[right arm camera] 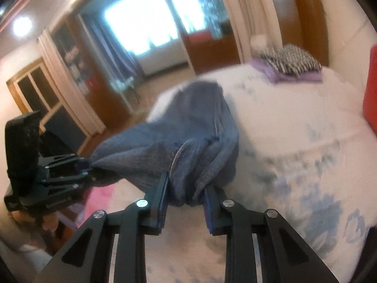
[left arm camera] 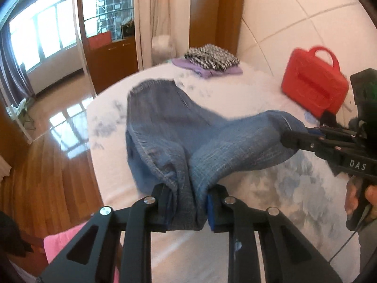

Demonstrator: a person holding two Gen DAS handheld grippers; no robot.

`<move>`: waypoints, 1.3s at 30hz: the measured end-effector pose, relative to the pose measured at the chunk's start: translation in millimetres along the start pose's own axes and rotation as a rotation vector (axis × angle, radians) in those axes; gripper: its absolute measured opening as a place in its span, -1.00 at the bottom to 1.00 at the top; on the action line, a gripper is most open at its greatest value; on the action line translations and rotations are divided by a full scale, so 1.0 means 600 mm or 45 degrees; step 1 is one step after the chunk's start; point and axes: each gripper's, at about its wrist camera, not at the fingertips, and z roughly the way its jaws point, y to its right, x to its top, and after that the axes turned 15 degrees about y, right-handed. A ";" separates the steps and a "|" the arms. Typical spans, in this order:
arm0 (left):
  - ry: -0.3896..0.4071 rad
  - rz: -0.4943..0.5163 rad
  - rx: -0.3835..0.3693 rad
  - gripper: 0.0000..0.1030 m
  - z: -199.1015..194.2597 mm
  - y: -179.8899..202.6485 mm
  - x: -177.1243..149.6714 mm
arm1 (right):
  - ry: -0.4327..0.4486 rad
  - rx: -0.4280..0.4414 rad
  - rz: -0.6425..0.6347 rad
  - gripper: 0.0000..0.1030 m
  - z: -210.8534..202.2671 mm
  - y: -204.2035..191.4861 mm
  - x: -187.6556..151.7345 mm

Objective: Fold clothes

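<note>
Left wrist view: denim garment [left arm camera: 165, 127] is clamped by left gripper [left arm camera: 188, 202] and right gripper [left arm camera: 286, 139]; lifted edge judged ready for folding toward waistband.

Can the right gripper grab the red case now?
Probably not yet: the right gripper is shut on the jeans, so it is busy. Otherwise, the red case sits uncovered on the bed.

Right gripper [right arm camera: 186, 199] clamped on bunched jeans [right arm camera: 179, 139], left gripper [right arm camera: 88, 167] pinching the other end (blurred), above the bed [right arm camera: 294, 127].
</note>
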 end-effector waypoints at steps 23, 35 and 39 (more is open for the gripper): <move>-0.334 -0.174 -0.254 -0.46 0.455 -0.253 0.168 | -0.167 -0.252 0.262 -0.45 0.464 0.151 0.209; -0.404 -0.196 -0.475 0.69 0.394 -0.250 0.228 | -0.074 -0.405 0.283 0.23 0.370 0.158 0.229; -0.416 -0.221 -0.545 0.69 0.375 -0.256 0.252 | -0.038 -0.428 0.297 0.28 0.311 0.142 0.203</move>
